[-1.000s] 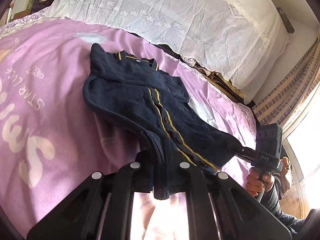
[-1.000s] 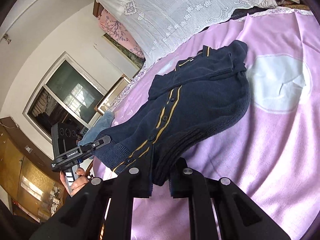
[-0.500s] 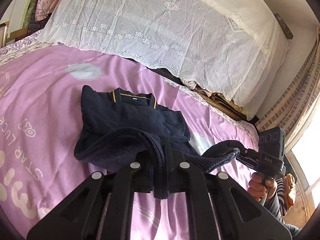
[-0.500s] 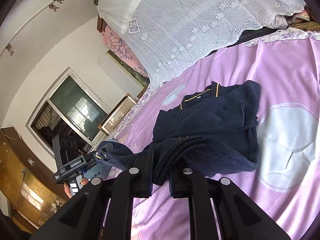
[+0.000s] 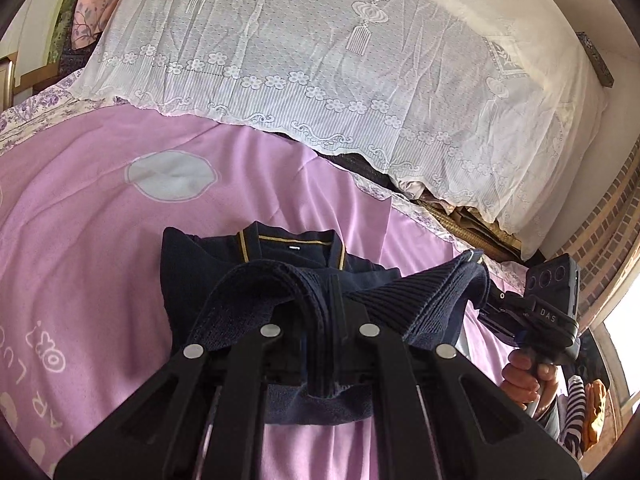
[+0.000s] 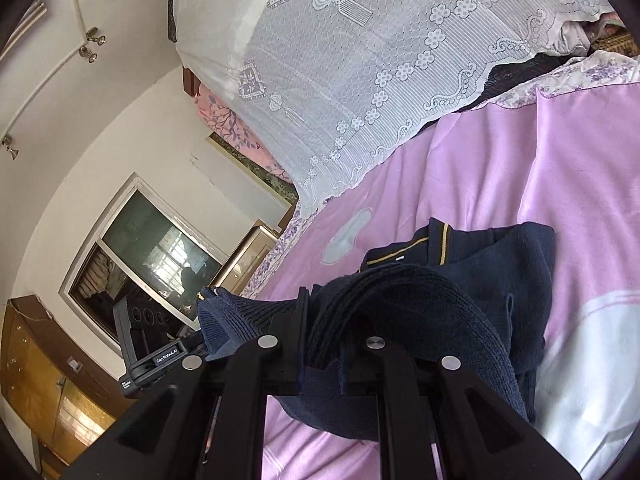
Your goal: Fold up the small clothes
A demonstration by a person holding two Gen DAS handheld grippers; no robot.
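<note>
A small navy cardigan [image 5: 208, 272] with a gold-striped collar lies on the pink bedspread [image 5: 80, 216]. My left gripper [image 5: 326, 332] is shut on its ribbed hem and holds it up over the collar end. My right gripper [image 6: 324, 344] is shut on the other hem corner. The cardigan also shows in the right wrist view [image 6: 520, 272]. The hem spans between the two grippers, above the garment's upper half. The right gripper shows in the left wrist view [image 5: 490, 292], and the left gripper in the right wrist view [image 6: 202, 336].
A pile of bedding under a white lace cover [image 5: 340, 60] runs along the back of the bed. A brick wall [image 5: 612, 232] stands on the right. A window [image 6: 152, 256] and a wooden cabinet [image 6: 36, 380] stand off the bed's left side.
Both grippers have carried the hem up and forward toward the collar. The cardigan's lower half now arches over its upper half instead of lying stretched out.
</note>
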